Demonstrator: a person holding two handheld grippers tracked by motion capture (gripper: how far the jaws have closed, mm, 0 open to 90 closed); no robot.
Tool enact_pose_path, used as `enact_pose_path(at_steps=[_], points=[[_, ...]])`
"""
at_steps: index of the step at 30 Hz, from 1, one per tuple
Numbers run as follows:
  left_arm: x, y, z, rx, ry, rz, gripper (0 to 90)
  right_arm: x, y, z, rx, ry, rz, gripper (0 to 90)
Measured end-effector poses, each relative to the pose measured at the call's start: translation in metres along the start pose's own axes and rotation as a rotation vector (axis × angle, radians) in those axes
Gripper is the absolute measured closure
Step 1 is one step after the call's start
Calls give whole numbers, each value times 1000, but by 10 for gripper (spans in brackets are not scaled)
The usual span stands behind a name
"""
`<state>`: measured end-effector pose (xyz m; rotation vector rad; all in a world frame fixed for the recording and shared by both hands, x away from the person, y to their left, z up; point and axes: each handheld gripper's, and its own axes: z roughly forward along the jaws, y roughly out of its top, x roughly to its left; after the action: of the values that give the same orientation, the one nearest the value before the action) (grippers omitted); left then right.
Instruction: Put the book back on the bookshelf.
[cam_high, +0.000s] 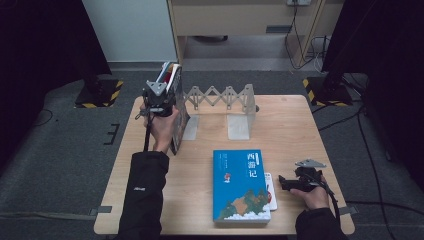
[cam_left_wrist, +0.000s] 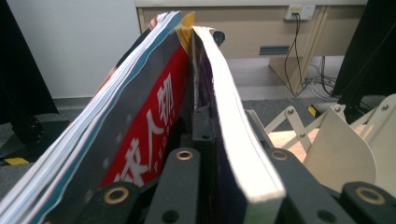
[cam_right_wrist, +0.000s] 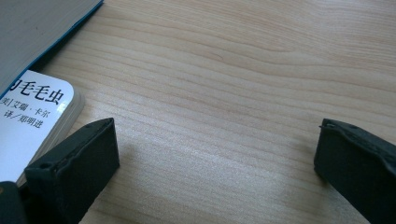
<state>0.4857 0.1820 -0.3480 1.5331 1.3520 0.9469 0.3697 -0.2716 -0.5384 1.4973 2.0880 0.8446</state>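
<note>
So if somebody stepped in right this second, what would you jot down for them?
Left tongs: shut on an upright book at the left end of the folding rack, beside the red book.
Right tongs: open, empty, low over the table by the small white book.
Blue book lies flat on the white one.
Left to do: probably rack those two.

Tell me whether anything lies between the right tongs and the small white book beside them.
Nothing visible does. The right tongs stand open over bare table, and the small white book lies right next to one jaw, tucked partly under the blue book.
</note>
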Motion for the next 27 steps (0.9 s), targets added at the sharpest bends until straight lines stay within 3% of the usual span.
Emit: enact_pose_path(at_steps=[5, 9, 15, 18, 23, 27], points=[[4, 0, -4, 34, -24, 11, 790, 0, 0, 0, 1, 0, 2, 3], [3, 4, -5, 60, -49, -18, 720, 0, 0, 0, 0, -1, 0, 3], [-2, 6, 5, 129, -9, -19, 752, 0, 0, 0, 0, -1, 2, 3], [-4, 8, 6, 131, -4, -12, 813, 0, 0, 0, 1, 0, 1, 4], [-2, 11, 12, 105, -16, -33, 817, 0, 0, 0, 0, 0, -6, 4], [0, 10, 18, 80, 9, -22, 817, 0, 0, 0, 0, 1, -7, 3]])
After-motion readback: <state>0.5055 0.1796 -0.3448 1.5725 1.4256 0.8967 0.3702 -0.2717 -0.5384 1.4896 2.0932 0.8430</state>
